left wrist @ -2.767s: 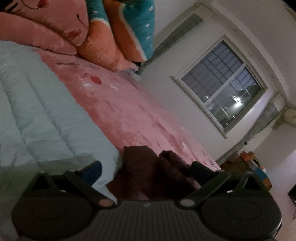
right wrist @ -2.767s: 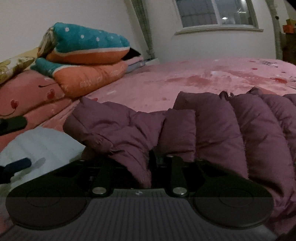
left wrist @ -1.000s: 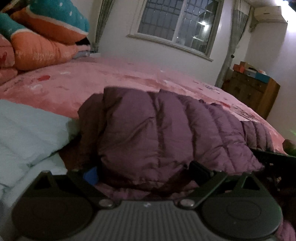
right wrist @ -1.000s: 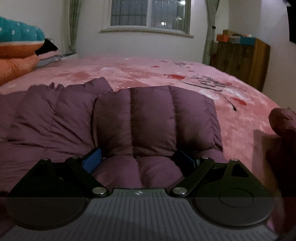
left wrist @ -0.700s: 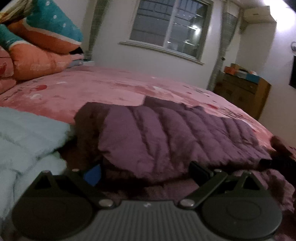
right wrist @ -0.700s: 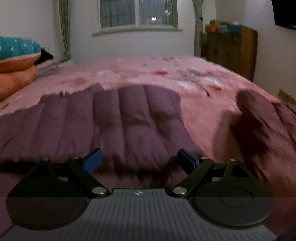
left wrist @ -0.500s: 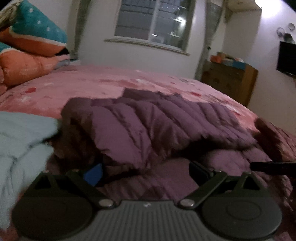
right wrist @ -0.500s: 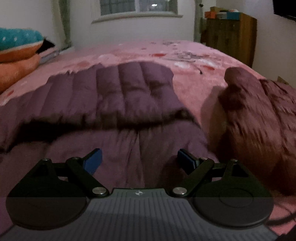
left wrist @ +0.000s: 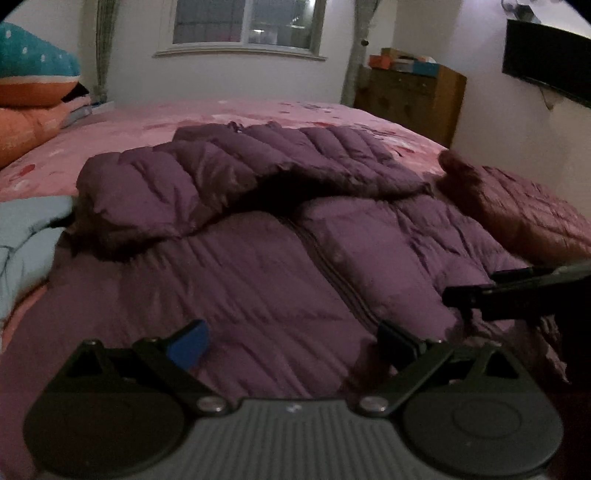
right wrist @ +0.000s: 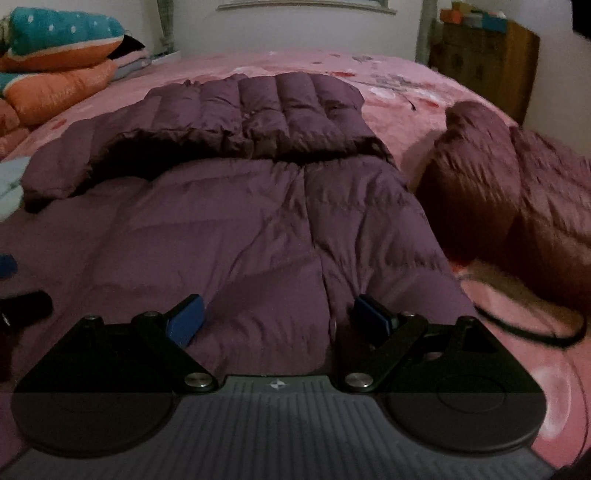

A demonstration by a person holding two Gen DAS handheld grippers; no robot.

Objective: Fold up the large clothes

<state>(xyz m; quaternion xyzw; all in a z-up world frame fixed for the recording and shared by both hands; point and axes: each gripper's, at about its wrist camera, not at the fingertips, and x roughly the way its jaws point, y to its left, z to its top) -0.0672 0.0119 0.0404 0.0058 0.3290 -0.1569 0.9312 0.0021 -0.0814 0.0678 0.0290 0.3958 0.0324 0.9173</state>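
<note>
At the bottom of the left wrist view, the left gripper (left wrist: 291,341) has its two fingers spread wide and holds nothing; they hover low over the near hem of a purple puffer jacket (left wrist: 258,280). In the right wrist view, the right gripper (right wrist: 277,317) is likewise wide open and empty, its blue-padded fingers framing the same hem. At the right edge of the left view, the right gripper's dark fingers reach in just above the jacket.

The jacket fills the lower and middle of both frames, lying front up on a pink bedspread (right wrist: 388,110). Its long axis runs from the bottom of the frame up toward the top, hem nearest the cameras. A zipper line (left wrist: 325,269) runs up the centre. Farther up, the hood (right wrist: 280,110), or a folded-over top portion, lies across the jacket's top, pointing toward the far wall.

The jacket looks soft, puffy and light for its bulk, with slick fabric that would likely slip and spring back when folded. The hem corners or side seams look like the surest places to pinch, taking a thick bite of quilting.

At right centre lies a second, reddish-brown quilted garment (right wrist: 517,206). At the left edge is pale blue bedding (left wrist: 22,236). In the upper left, teal and orange cushions (right wrist: 55,48) are stacked. Beyond, a wooden dresser (left wrist: 413,103) stands at upper right, with a window (left wrist: 243,22) at top centre.
</note>
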